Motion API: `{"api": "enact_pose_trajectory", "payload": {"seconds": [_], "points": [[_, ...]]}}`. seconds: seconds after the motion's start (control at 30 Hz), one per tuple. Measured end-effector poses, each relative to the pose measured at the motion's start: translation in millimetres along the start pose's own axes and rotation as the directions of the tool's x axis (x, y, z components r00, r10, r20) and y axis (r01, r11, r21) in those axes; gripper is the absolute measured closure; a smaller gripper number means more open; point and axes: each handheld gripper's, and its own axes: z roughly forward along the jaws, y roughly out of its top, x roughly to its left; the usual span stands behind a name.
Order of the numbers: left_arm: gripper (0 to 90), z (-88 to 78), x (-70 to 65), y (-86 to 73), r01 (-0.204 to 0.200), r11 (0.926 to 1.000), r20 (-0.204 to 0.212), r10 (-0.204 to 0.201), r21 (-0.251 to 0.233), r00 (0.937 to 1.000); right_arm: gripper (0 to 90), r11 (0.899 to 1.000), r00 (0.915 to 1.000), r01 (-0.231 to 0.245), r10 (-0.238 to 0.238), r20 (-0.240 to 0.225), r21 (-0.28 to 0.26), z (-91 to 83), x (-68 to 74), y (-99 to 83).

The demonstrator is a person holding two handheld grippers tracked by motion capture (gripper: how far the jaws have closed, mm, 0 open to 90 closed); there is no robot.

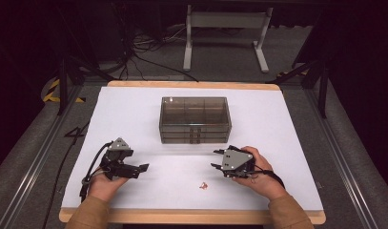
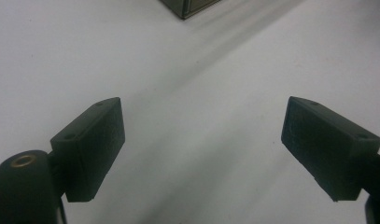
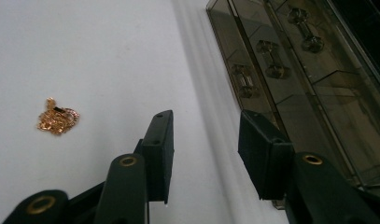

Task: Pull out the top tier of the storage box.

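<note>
Gold and shiny, the little chain (image 3: 57, 116) lay in a small heap on the white tabletop (image 1: 134, 109). It looked very light, thin and floppy, so it could slip or spill out of a loose hold. I think the best spot to pinch was the thick middle of the heap, pressing down close to the tabletop.

In the high view, the chain (image 1: 203, 185) sat low in the middle of the frame. The right claw (image 1: 219, 166) was just above and right of it, released, with nothing between its jaws. The left claw (image 1: 140, 168) waited wide apart at lower left, also holding nothing. The brown drawer box (image 1: 195, 119) stood in the middle.
</note>
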Motion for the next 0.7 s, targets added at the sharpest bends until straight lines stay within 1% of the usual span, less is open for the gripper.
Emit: {"api": "enact_pose_trajectory", "payload": {"seconds": [0.03,0.13,0.2,0.23,0.27,0.33,0.4,0.47,0.5,0.53,0.6,0.67,0.7], "points": [[14.0,-0.2,0.2,0.1,-0.001,1.0,-0.002,0.001,0.001,1.0,56.9,1.0,0.9999,0.009,-0.009,0.008,0.004,-0.2,0.6,0.5],[14.1,-0.5,0.4,0.2,0.001,1.0,-0.005,-0.001,0.0,1.0,57.9,0.999,0.9983,0.028,-0.029,0.05,0.022,-1.8,2.8,2.2],[14.1,-0.6,0.5,0.1,0.002,1.0,-0.005,-0.002,0.001,1.0,57.9,0.999,0.9958,0.044,-0.046,0.079,0.029,-2.5,3.3,2.4],[14.1,-0.7,0.3,0.0,0.008,1.0,-0.006,-0.008,-0.002,0.9999,57.9,0.999,0.9949,0.044,-0.046,0.089,0.033,-2.6,3.7,2.4],[14.1,-1.0,0.6,0.2,0.011,0.9999,-0.004,-0.011,-0.003,0.9999,58.1,0.998,0.9925,0.051,-0.055,0.109,0.044,-2.9,4.1,2.4],[14.0,-1.9,1.8,0.1,0.023,0.9997,0.015,-0.023,-0.012,0.9996,58.4,0.995,0.9866,0.073,-0.082,0.141,0.066,-3.0,5.3,2.5],[14.1,-3.2,2.7,-0.1,0.031,0.9994,0.021,-0.031,-0.018,0.9993,58.6,0.991,0.9811,0.101,-0.114,0.156,0.091,-2.7,6.6,2.5],[14.0,-3.7,3.2,-0.2,0.034,0.9992,0.022,-0.034,-0.02,0.9992,58.7,0.99,0.9795,0.101,-0.116,0.164,0.099,-2.2,7.7,2.7],[14.0,-4.0,3.7,-0.3,0.038,0.999,0.03,-0.037,-0.025,0.9989,58.6,0.988,0.977,0.113,-0.13,0.169,0.11,-1.9,8.3,2.7],[14.0,-4.4,3.8,-0.4,0.037,0.9989,0.023,-0.037,-0.028,0.9991,58.3,0.986,0.9746,0.119,-0.138,0.176,0.116,-1.4,9.2,2.8],[14.1,-4.9,3.9,-0.5,0.038,0.9989,0.023,-0.037,-0.027,0.9991,57.9,0.985,0.9731,0.125,-0.145,0.179,0.12,-0.7,10.2,3.0],[14.1,-4.9,3.6,-0.9,0.04,0.9988,0.023,-0.04,-0.027,0.999,58.2,0.981,0.9663,0.142,-0.167,0.196,0.134,-0.4,11.6,3.8],[14.0,-4.9,3.4,-1.4,0.041,0.9988,0.023,-0.04,-0.027,0.9989,58.3,0.98,0.9647,0.141,-0.168,0.203,0.14,-0.3,12.8,4.2]]}}
